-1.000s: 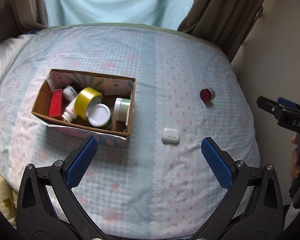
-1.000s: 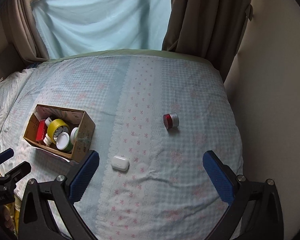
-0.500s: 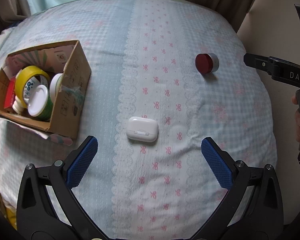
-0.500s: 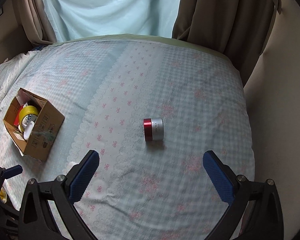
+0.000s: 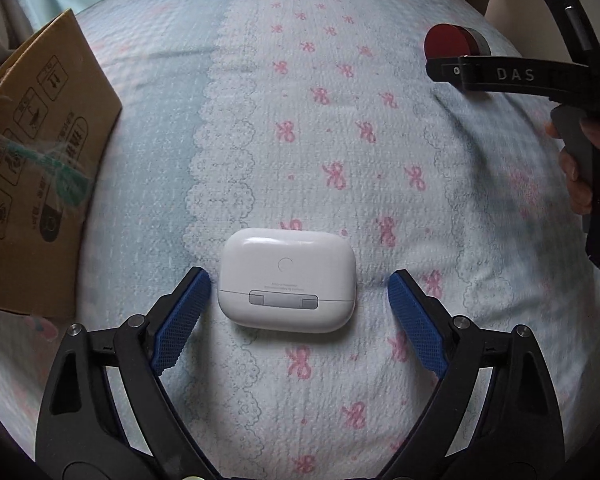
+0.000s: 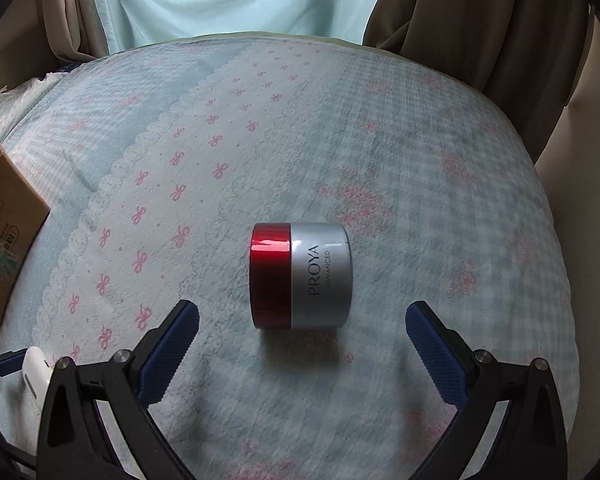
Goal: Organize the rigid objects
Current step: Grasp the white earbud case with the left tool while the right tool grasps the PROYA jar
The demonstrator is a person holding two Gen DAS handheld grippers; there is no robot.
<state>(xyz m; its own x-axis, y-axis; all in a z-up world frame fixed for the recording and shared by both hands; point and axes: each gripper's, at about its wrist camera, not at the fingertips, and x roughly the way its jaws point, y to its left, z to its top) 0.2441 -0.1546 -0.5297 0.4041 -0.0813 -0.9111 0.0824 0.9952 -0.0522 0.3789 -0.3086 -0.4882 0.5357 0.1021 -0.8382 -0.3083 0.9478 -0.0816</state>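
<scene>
Left tool [image 5: 298, 286] has dropped in close over the last second: blue pads spread, now flanking the white earbud case [image 5: 287, 280], left pad just beside its edge, right pad a little apart. No contact seen yet. Case lies flat on the bed [image 5: 260, 120], hinge side toward the camera.

Right tool [image 6: 302, 318] has likewise closed in, jaws spread wide, lined up short of the PROYA cream jar [image 6: 301, 275]. Jar lies on its side, red lid to the left, silver body to the right; neither pad touches it.

Cardboard box [image 5: 32, 160] has slid to the left edge of both views; its contents are no longer visible.

Judgement: both approaches near done, both grasps pending. Jar may roll when pinched; the soft quilt may let the case sink or tilt.
</scene>
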